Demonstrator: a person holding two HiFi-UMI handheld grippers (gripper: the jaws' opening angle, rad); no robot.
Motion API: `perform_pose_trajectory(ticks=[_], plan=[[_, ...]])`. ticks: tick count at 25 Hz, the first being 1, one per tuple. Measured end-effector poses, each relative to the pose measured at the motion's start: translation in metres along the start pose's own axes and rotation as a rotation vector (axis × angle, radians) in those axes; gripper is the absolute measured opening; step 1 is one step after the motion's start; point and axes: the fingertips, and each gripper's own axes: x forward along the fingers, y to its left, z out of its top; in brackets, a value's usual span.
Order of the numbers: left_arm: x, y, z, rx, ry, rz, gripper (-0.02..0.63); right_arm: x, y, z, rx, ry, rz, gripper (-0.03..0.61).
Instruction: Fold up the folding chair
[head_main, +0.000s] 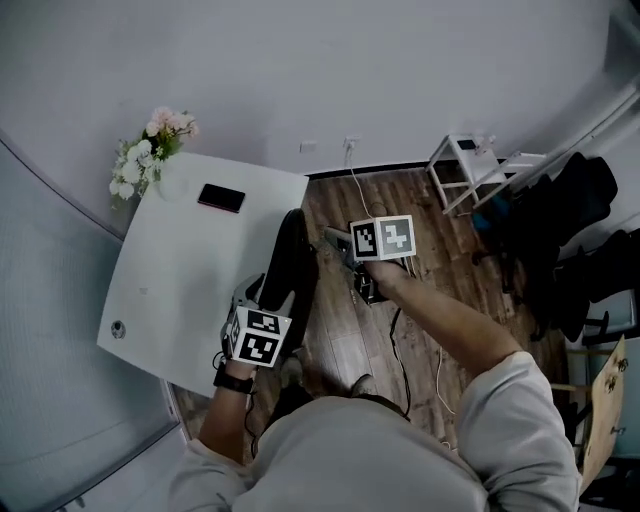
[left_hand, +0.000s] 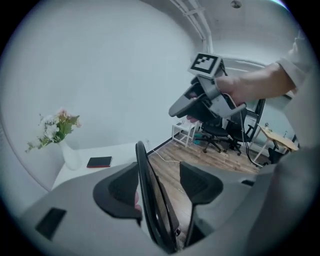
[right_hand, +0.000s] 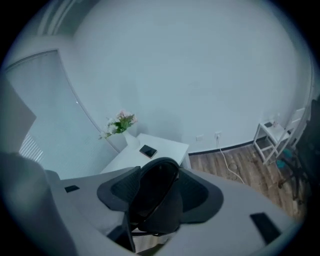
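One folding chair (head_main: 292, 262) stands folded flat, upright.

Black folding chair (head_main: 291, 262); white table (head_main: 190, 285); brown wood-grain floor (head_main: 335, 345); pink, white flowers (head_main: 150, 150); pale grey wall (head_main: 400, 60).

light: even, cool, soft indoor light | shadows: faint, soft-edged on the white bench (head_main: 200, 270) | right gripper view: dimmer, hazy, folding chair (right_hand: 152, 200) a near-black mass with little detail | distortion: strong fisheye bend, dark vignetted corners in both gripper views | focus: nearest foreground soft
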Motion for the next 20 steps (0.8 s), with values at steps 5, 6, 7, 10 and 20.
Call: perform_pose_trajectory(ticks=[5,6,7,10,20], plan=[[-0.004,-0.042,0.043,0.034,-0.086,0.007,0.264,-0.116,-0.045,-0.013,-0.054,-0.216,-0.042,0.255],[-0.005,-0.054,0.054,0.039,-0.106,-0.001,0.264,-0.142,-0.056,-0.018,-0.079,-0.26,-0.071,0.255],[-0.007,-0.066,0.066,0.043,-0.132,-0.012,0.262,-0.166,-0.066,-0.022,-0.108,-0.304,-0.103,0.255],[-0.011,-0.098,0.097,0.064,-0.211,-0.044,0.26,-0.23,-0.088,-0.042,-0.169,-0.417,-0.184,0.235],[-0.028,-0.202,0.152,0.151,-0.352,-0.131,0.213,-0.388,-0.15,-0.124,-0.212,-0.626,-0.397,0.156]])
